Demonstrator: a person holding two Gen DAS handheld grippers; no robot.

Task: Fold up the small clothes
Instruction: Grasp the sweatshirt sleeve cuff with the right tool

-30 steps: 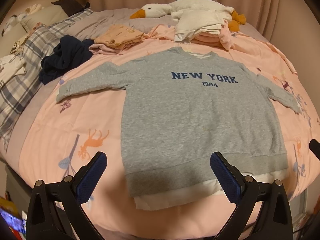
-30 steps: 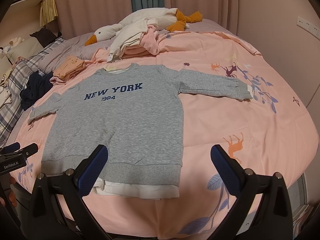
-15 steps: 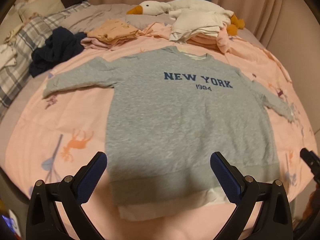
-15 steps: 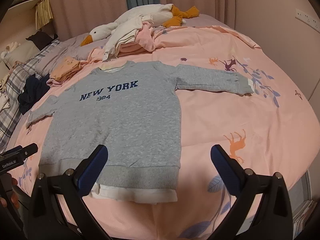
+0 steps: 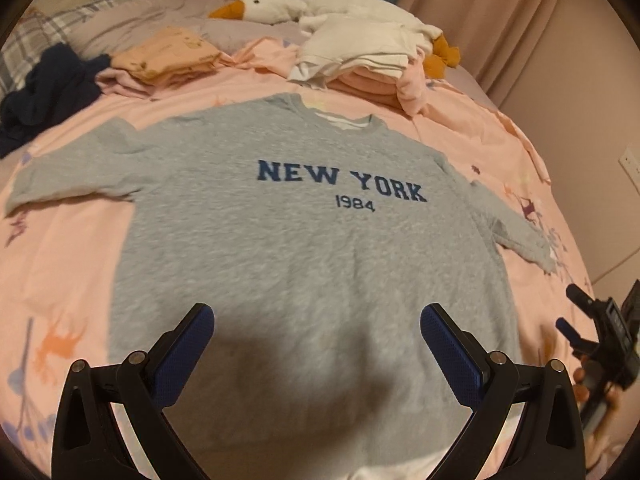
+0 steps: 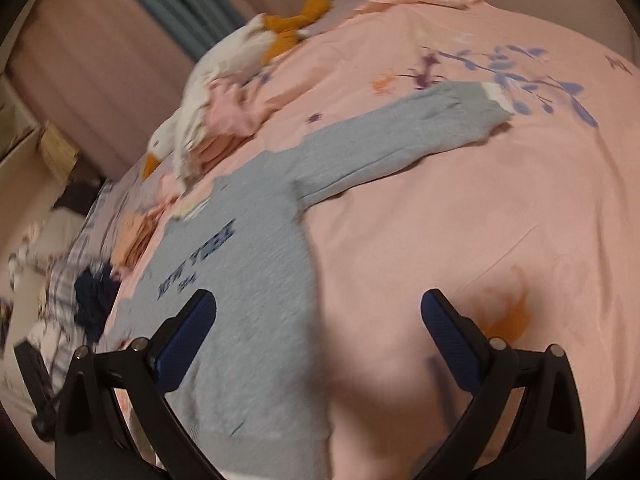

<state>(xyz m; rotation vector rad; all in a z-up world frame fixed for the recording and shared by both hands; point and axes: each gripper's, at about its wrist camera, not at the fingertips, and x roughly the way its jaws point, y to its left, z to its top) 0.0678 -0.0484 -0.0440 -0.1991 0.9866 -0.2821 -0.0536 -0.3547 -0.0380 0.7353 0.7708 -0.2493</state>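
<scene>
"NEW YORK 1984" in navy block letters crosses the chest of a heathered grey sweatshirt (image 5: 304, 248) lying flat, sleeves out, on a pink animal-print duvet (image 6: 460, 220). The left gripper (image 5: 316, 344) hovers over its lower half and the right gripper (image 6: 318, 330) beside its edge, both with jaws spread and empty.

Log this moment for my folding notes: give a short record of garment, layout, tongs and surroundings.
garment: grey sweatshirt, "NEW YORK 1984" print up
layout: flat on pink bedspread, sleeves spread
left tongs: open, empty, above the lower body
right tongs: open, empty, over the sweatshirt's side edge
nearby: folded clothes, goose toy
</scene>
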